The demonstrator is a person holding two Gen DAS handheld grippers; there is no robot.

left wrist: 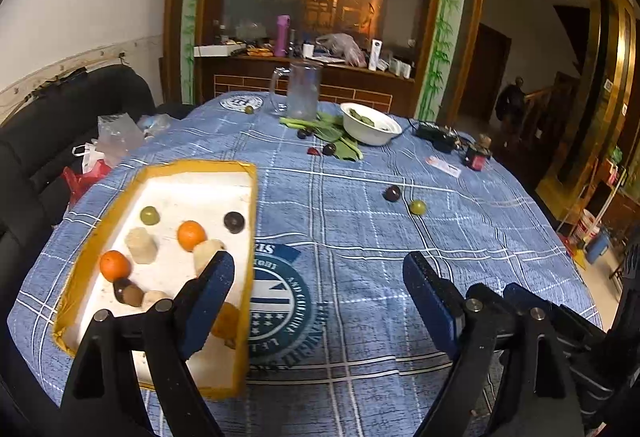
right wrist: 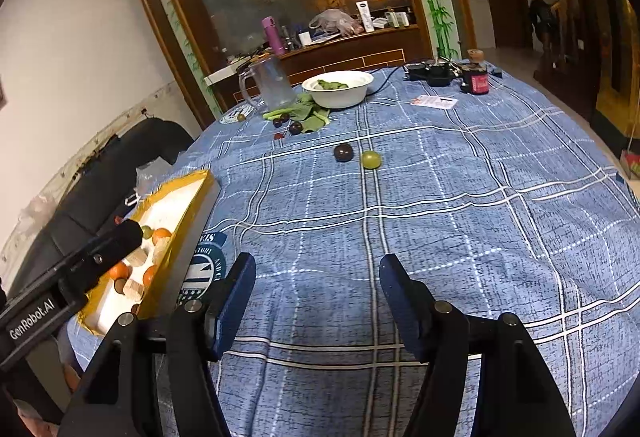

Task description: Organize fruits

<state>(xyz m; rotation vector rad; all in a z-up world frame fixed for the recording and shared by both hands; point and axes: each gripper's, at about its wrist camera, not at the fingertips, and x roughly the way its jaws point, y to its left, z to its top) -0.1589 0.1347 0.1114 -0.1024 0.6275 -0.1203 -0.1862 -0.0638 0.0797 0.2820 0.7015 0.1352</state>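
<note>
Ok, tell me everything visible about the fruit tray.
The tray is a shallow open rectangular box with yellow-orange walls and a white, slightly soiled floor, apparently foam or card. It lies flat on the blue checked tablecloth near the table's left edge. Inside lie loose fruits: two oranges, a green grape, a dark grape and several pale chunks. The open left gripper hovers beside it, one finger overlapping its right wall in the left view.
</note>
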